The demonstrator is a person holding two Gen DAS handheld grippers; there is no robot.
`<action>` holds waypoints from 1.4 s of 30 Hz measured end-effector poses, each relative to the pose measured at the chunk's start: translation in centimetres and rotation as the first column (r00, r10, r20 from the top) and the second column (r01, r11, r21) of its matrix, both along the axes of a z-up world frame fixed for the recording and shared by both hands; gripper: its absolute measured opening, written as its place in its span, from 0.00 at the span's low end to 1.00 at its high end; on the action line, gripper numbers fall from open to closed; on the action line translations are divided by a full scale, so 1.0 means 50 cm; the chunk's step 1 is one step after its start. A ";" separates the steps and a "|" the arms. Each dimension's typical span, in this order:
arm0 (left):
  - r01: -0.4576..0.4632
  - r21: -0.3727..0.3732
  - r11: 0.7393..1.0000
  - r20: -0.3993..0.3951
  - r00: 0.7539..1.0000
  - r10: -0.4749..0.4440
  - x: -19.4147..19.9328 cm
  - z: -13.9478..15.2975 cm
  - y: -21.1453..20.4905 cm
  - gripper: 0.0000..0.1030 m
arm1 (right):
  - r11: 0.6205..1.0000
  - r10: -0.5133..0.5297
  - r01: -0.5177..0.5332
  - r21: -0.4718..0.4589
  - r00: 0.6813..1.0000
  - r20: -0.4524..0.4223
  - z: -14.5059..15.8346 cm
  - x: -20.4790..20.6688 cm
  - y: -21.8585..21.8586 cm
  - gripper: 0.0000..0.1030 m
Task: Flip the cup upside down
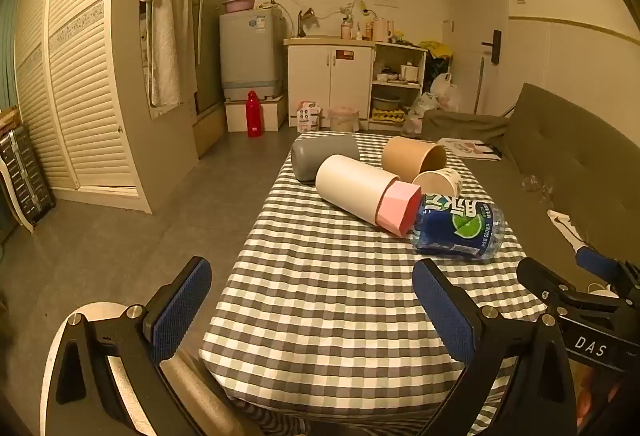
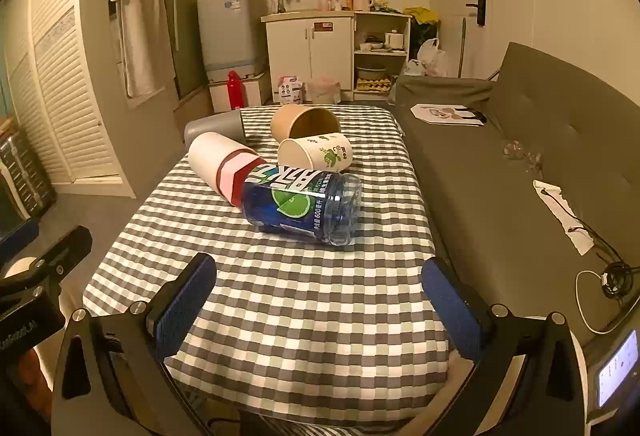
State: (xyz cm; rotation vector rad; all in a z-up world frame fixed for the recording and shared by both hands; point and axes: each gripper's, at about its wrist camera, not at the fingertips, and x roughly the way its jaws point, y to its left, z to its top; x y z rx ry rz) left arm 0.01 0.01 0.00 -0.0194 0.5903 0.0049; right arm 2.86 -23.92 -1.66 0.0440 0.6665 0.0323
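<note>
Several cups lie on their sides on the checked table point(image 1: 320, 296) point(image 2: 280, 296). There is a grey cup point(image 1: 320, 156) point(image 2: 212, 128) at the far left, a cream cup with a pink band point(image 1: 356, 192) point(image 2: 224, 164), a brown paper cup point(image 1: 412, 158) point(image 2: 304, 124), and a small white printed paper cup point(image 1: 438, 182) point(image 2: 316, 154). A cut blue plastic bottle cup point(image 1: 456, 226) point(image 2: 304, 206) lies nearest. My left gripper point(image 1: 312, 312) is open and empty over the near table edge. My right gripper point(image 2: 320, 312) is open and empty, short of the bottle cup.
A grey sofa point(image 2: 520, 176) runs along the table's right side, with papers and a cable on it. The floor point(image 1: 140, 216) is to the left. A wardrobe, washing machine point(image 1: 250, 52) and kitchen cabinet stand at the back.
</note>
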 end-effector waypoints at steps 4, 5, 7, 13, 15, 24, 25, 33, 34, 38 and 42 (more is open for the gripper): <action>0.002 0.008 1.000 0.009 1.000 -0.002 0.000 0.000 -0.001 1.00 | 1.000 -0.003 0.003 -0.003 1.000 -0.002 0.001 0.000 -0.001 1.00; 0.000 0.010 1.000 0.011 1.000 0.000 0.000 0.000 -0.001 1.00 | 1.000 -0.004 0.004 -0.004 1.000 -0.001 0.001 -0.001 -0.001 1.00; 0.000 0.011 1.000 0.010 1.000 0.000 0.000 0.000 -0.002 1.00 | 1.000 -0.007 0.007 -0.005 1.000 -0.001 0.002 -0.002 -0.003 1.00; 0.002 0.005 1.000 0.009 1.000 -0.002 0.001 -0.001 0.000 1.00 | 1.000 -0.001 0.001 -0.010 1.000 -0.007 0.005 0.001 -0.003 1.00; 0.002 0.004 1.000 0.010 1.000 -0.002 -0.002 0.000 -0.005 1.00 | 1.000 -0.002 0.002 -0.010 1.000 -0.008 0.007 0.002 -0.005 1.00; 0.003 0.002 1.000 0.010 1.000 -0.003 -0.003 0.001 -0.004 1.00 | 1.000 -0.002 0.002 -0.010 1.000 -0.008 0.000 -0.006 -0.004 1.00; 0.003 0.002 1.000 0.010 1.000 -0.003 -0.003 0.001 -0.004 1.00 | 1.000 -0.003 0.003 -0.010 1.000 -0.009 -0.004 -0.004 -0.002 1.00; 0.004 0.002 1.000 0.011 1.000 -0.004 -0.003 0.001 -0.003 1.00 | 1.000 -0.002 0.002 -0.010 1.000 -0.011 0.000 -0.004 -0.003 1.00; 0.004 0.003 1.000 0.011 1.000 -0.004 -0.003 0.001 -0.003 1.00 | 1.000 -0.002 0.002 -0.010 1.000 -0.011 0.000 -0.004 -0.003 1.00; 0.003 0.002 1.000 0.010 1.000 -0.003 -0.003 0.002 -0.003 1.00 | 1.000 -0.003 0.002 -0.010 1.000 -0.011 0.000 -0.005 -0.003 1.00; 0.003 0.002 1.000 0.010 1.000 -0.003 -0.003 0.001 -0.003 1.00 | 1.000 -0.002 0.002 -0.011 1.000 -0.012 0.001 -0.004 -0.003 1.00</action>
